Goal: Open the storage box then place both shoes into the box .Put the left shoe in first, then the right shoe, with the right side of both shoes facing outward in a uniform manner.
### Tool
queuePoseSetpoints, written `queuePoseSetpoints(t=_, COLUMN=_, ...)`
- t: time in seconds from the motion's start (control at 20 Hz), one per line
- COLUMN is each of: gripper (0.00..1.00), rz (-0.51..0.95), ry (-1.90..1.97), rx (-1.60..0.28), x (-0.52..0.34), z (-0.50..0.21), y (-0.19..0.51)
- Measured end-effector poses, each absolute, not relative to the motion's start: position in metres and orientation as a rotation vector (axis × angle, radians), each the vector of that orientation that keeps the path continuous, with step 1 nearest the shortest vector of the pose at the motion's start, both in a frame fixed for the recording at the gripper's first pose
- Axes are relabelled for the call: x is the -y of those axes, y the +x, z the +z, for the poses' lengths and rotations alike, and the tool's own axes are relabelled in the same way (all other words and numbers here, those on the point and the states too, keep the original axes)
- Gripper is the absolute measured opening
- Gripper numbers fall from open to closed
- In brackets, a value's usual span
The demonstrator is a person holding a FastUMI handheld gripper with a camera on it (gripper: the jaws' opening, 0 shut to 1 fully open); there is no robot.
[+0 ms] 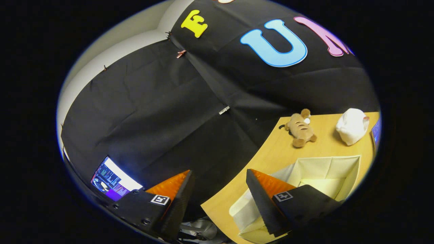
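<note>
Gripper (219, 178) with its 2 fingers spread wide, holding nothing; open box (325, 169) on table (271, 149) beyond the right finger.

Cream storage box (327, 169) on a tan wooden worktop (271, 152); brown striped plush toy (300, 128); white plush toy (352, 126).

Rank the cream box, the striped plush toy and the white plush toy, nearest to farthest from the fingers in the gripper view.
The gripper has its fingers spread apart, holding nothing.
1. Open cream storage box: right by one finger, partly behind it.
2. Striped plush toy: beyond the box, on the wooden table.
3. White plush toy: beyond the box too, at the table's far corner; close to call with the striped toy.
</note>
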State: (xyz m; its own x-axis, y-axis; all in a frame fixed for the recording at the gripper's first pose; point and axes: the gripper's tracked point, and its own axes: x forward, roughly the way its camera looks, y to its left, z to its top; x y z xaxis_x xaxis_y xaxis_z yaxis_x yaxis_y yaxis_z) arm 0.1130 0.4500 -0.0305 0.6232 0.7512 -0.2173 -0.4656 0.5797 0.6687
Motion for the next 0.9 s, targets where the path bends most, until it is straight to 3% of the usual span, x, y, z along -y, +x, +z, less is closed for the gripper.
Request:
queuePoseSetpoints(t=0.3, gripper=0.96, rz=0.582, ry=0.439, rx=-0.376, x=-0.338, z=-0.022, y=0.094)
queuePoseSetpoints(t=0.9, gripper=0.96, rz=0.198, ry=0.233, rx=-0.485, x=-0.131, z=-0.125, y=0.006)
